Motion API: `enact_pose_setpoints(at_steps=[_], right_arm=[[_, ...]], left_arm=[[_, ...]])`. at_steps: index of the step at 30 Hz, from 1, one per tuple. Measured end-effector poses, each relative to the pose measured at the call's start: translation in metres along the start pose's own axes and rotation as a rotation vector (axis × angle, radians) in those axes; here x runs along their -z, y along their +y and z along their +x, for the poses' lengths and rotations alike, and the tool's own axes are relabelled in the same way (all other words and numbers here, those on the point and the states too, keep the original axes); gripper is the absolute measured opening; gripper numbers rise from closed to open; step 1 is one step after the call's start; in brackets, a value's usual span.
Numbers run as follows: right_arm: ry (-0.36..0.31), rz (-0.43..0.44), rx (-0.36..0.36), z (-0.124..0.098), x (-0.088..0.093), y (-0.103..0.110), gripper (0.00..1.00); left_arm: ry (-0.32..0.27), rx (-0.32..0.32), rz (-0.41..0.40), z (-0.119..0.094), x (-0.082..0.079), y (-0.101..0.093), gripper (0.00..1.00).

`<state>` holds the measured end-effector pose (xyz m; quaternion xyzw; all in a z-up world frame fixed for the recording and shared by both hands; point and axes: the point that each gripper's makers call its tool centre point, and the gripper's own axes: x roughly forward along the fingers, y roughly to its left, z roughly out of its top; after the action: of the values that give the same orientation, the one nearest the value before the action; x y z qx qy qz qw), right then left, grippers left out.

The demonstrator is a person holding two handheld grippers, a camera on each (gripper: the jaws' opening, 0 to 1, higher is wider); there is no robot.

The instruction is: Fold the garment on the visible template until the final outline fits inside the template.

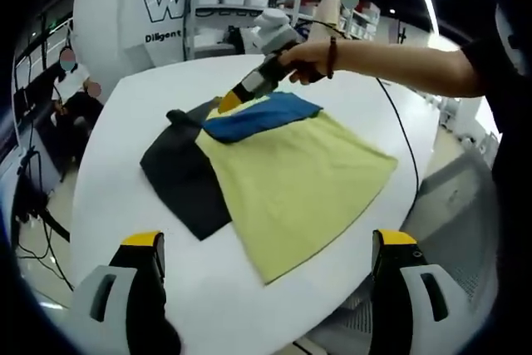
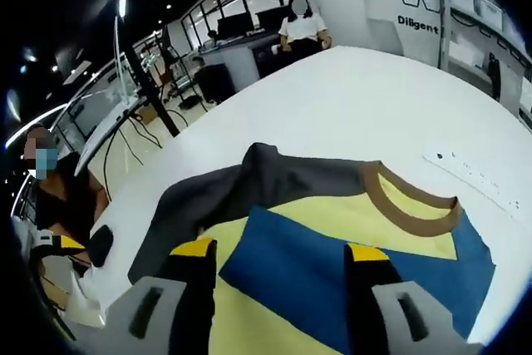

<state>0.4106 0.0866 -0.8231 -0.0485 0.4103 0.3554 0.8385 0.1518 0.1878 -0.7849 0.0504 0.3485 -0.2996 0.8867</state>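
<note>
White tabletop [image 1: 349, 97], garment [image 1: 283, 176] spread flat mid-surface, no template outline discernible.

Garment: yellow body, blue panel [image 2: 332, 276], dark grey sleeve [image 1: 184, 176], tan collar [image 2: 407, 201]; hem end toward the near tabletop edge. Left gripper [image 1: 270, 288] released, jaws wide, hovering off the near edge, garment ahead between the jaw lines, apart from it. Right gripper [image 2: 274, 288] jaws spread, empty, just above blue panel near sleeve; in left gripper view its yellow tip sits at the collar end, held by a hand [image 1: 312, 60].

The right gripper [image 2: 274, 276] hangs with its jaws apart just over the shirt's [image 2: 332, 230] blue panel, the brown collar [image 2: 407, 205] ahead on the white table [image 2: 349, 97].
</note>
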Motion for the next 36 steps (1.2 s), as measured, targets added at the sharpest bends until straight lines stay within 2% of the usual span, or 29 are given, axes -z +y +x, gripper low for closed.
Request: enact_pose_setpoints(at_steps=[5,11,25,36], right_arm=[[-0.006,0.024,0.032,-0.014,0.012,-0.018,0.71],[-0.008,0.05,0.061,-0.027,0.023,-0.035,0.78],[-0.004,0.121,0.148,-0.056,0.051,-0.082,0.8],[0.006,0.144,0.206,-0.07,0.069,-0.101,0.79]], left_arm=[[-0.014,-0.002,-0.011,0.002,-0.006,-0.001,0.99],[-0.002,-0.001,-0.004,0.005,-0.006,-0.003,0.99],[0.001,-0.005,0.001,0.011,-0.008,-0.004,0.99],[0.006,-0.008,-0.002,0.011,-0.008,-0.003,0.99]])
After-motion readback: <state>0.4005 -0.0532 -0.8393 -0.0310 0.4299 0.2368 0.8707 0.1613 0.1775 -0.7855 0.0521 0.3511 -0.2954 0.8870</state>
